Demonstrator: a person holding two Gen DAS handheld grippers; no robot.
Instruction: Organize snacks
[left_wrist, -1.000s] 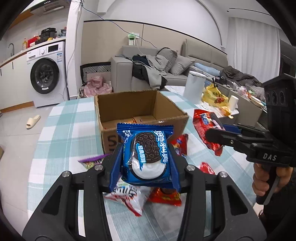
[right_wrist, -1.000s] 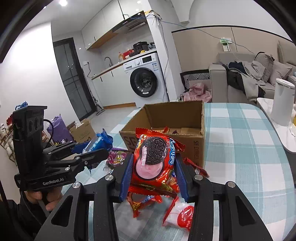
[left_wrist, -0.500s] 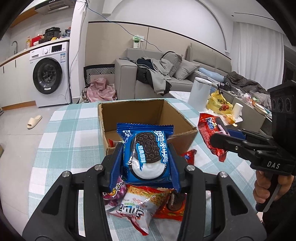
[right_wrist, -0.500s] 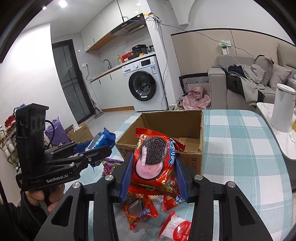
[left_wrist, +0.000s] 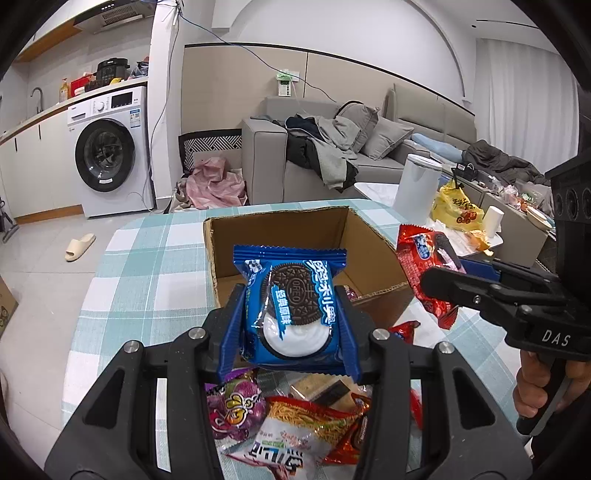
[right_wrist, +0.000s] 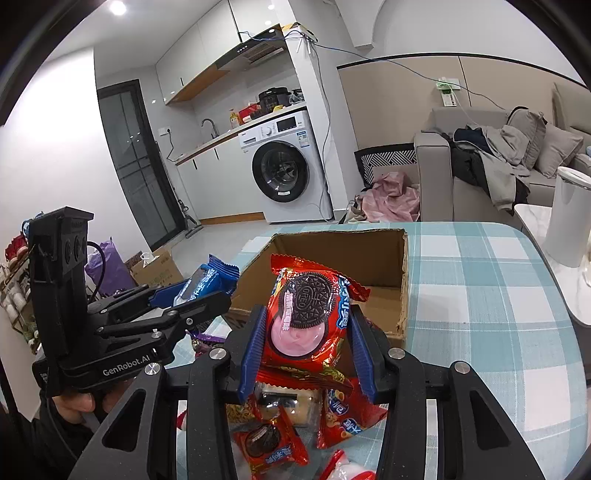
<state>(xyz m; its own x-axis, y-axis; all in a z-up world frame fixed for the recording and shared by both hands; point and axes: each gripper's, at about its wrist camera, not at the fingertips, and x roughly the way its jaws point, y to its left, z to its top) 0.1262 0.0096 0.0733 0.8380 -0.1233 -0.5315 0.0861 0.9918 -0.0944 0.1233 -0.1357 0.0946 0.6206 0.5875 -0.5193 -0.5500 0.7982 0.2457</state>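
A pile of loose snack packs (left_wrist: 295, 424) lies closest, at 6 o'clock in both views, on the checked table (left_wrist: 147, 273). They wait there, it seems, to be put away one by one.

Just above the pile, the left gripper (left_wrist: 290, 325) is squeezed tight on a blue cookie pack (left_wrist: 291, 306). Its two blue pads press the pack's sides, so the pack stands up straight with its picture facing the camera. The right gripper (right_wrist: 306, 336) does the same with a red cookie pack (right_wrist: 310, 317), also upright. Holding each pack by its sides keeps it from slipping.

Farther off, at 12 o'clock from each pack, sits the open cardboard box (left_wrist: 280, 229). Its top is open so snacks can drop in. Both packs are lifted off the table, near the box's front wall, so I think they go in next.
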